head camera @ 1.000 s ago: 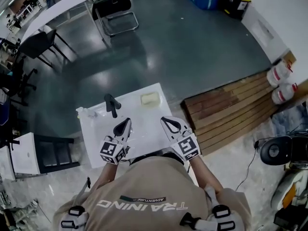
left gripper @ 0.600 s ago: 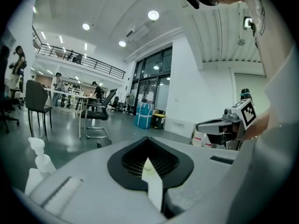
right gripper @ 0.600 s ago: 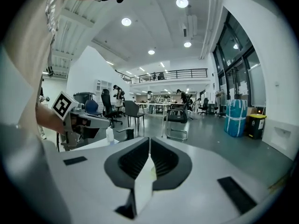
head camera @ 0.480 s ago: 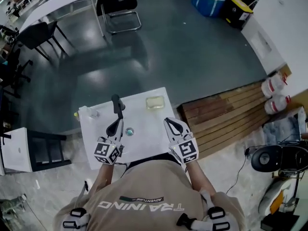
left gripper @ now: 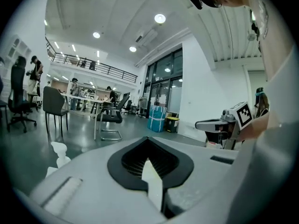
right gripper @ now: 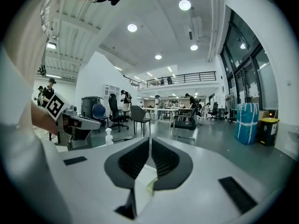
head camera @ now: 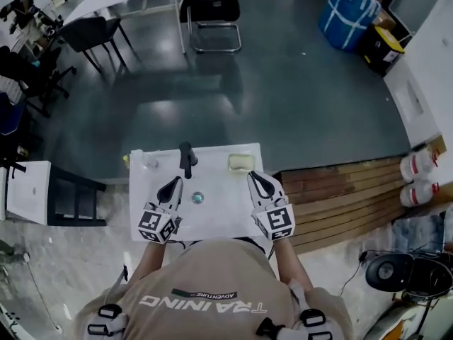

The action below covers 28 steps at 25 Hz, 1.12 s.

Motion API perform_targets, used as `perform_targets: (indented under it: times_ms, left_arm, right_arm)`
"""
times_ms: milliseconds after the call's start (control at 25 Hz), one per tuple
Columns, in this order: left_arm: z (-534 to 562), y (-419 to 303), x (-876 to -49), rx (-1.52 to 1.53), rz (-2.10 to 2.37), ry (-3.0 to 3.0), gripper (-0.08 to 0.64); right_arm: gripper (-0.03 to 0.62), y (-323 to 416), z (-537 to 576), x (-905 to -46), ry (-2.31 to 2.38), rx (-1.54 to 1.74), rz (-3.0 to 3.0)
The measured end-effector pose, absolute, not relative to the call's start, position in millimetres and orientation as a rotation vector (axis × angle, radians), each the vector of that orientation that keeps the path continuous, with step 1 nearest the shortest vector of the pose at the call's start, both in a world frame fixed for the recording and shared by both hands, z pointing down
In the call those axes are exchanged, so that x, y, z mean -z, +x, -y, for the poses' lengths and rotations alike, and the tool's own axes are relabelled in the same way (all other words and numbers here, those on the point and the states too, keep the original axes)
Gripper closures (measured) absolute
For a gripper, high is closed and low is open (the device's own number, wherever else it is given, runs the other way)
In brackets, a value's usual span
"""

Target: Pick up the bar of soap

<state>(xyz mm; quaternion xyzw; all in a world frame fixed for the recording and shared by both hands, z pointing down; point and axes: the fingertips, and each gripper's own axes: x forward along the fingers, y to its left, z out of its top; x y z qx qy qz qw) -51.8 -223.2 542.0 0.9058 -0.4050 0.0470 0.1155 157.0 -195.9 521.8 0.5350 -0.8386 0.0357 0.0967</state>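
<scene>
Two grippers are held low over the near edge of a white sink unit [head camera: 219, 207], both pointing away from the operator.

L gripper [head camera: 175, 182]: jaws together, pads meeting at the tip, nothing between them. It sits near the drain [head camera: 197, 198], on the drain's left side.

R gripper [head camera: 252, 176]: jaws also brought together, nothing gripped. A pale yellowish patch shows low in the gap behind the pads in the right gripper view; it may be the soap seen through, not confirmed.

Bar of soap [head camera: 241, 162]: pale yellow, lying flat at the far R corner of the sink top, just beyond the R gripper's tips and apart from them. Whether it rests in a dish cannot be told.

Black faucet [head camera: 187, 158] stands at the far edge, centre, w/ a clear dispenser bottle [head camera: 145, 162] toward the far L corner.

Beyond: dark floor, wooden platform [head camera: 340, 190] to the R, chair [head camera: 212, 9] and a blue wrapped bundle [head camera: 347, 20] well away.

Assessment: pick not yet begun; R gripper is the likely one for the job.

Risks:
- Advancing w/ jaws together would shove the bar toward the far edge and off it.
- The bar probably handles slick; a squeeze off-centre or on its corners could squirt it out.
- A steep approach may jam one jaw on the sink top.
</scene>
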Motion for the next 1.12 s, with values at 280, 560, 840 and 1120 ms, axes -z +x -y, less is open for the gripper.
perform_targets:
  times_ms: [280,560,840,1120]
  left_arm:
    - [233.9,-62.2,-525.8,-0.181,1.273,2.668,0.565]
    - [232.7,-51.4,-530.2,-0.215,1.225,2.668,0.565]
    - [233.4,-43.9,-532.0,-0.205,1.201,2.672,0.565]
    - [230.4,-37.0,-526.9,-0.169,1.182,2.691,0.565]
  right_arm:
    - [0.586,164.6,206.0,-533.0,1.571,-0.131,2.51]
    - [0.584,159.9,209.4,-537.5,1.47,-0.083,2.558]
    - [0.288,161.3,207.4,-520.7,1.5,-0.058,2.576]
    - [0.288,160.0,196.2,-519.2,1.447,-0.032,2.566]
